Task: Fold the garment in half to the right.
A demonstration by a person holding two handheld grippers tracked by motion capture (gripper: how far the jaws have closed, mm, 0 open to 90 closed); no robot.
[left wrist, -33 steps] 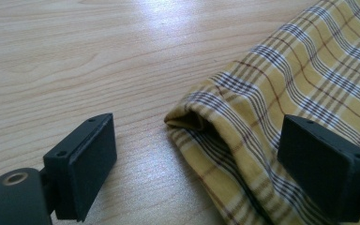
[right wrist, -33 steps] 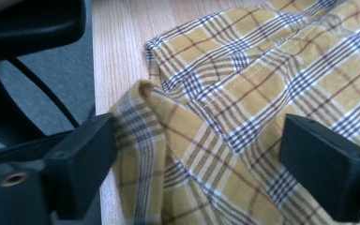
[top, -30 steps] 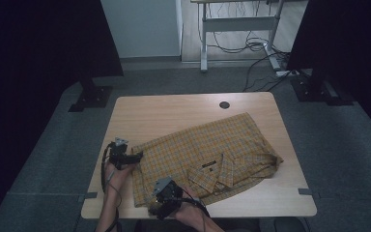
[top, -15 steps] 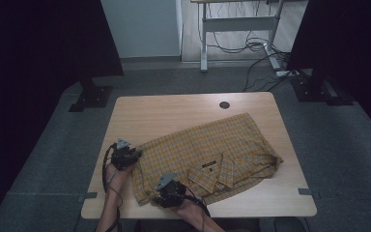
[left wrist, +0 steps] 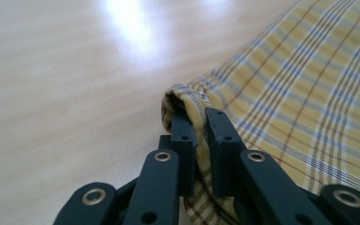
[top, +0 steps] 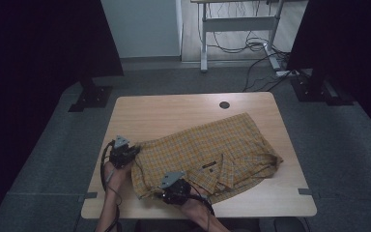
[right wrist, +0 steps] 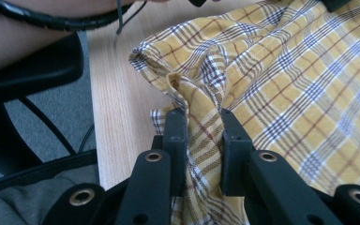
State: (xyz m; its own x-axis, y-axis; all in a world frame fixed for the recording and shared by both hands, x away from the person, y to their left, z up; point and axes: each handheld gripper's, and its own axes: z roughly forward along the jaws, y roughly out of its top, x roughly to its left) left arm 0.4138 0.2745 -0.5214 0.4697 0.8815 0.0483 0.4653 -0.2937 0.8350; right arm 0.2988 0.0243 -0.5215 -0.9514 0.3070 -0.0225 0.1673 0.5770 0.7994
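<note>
1. I am pinching the shirt (top: 207, 154) with both grippers. It is lying spread on the table (top: 164, 111), slanting from about 7 o'clock near me up towards 2 o'clock, with its collar towards 4 o'clock.
2. The left gripper (top: 134, 151) is clamping a bunched edge at the shirt's 9 o'clock end; in the left gripper view its jaws are squeezing a narrow roll of cloth (left wrist: 194, 117).
3. The right gripper (top: 166, 193) is clamping the near edge at about 7 o'clock; in the right gripper view a ridge of fabric (right wrist: 201, 122) is standing between the pads.
4. To do this lift well, I am judging that both hands should be rising together and evenly, keeping the edge between them taut but not stretched, so neither pinch slips.
5. I am watching that each grip is taking the layers I mean to lift; whether a lower layer is caught too I cannot tell.
6. I am keeping the cables clear of the cloth as it comes up.
7. Against the earlier frame: both sets of jaws have just been closing and are now gripping cloth, where a second ago they were standing wide over the edge.
8. The near edge is now puckering up at both pinch points, and both grippers are sitting slightly higher in the high view.
</note>
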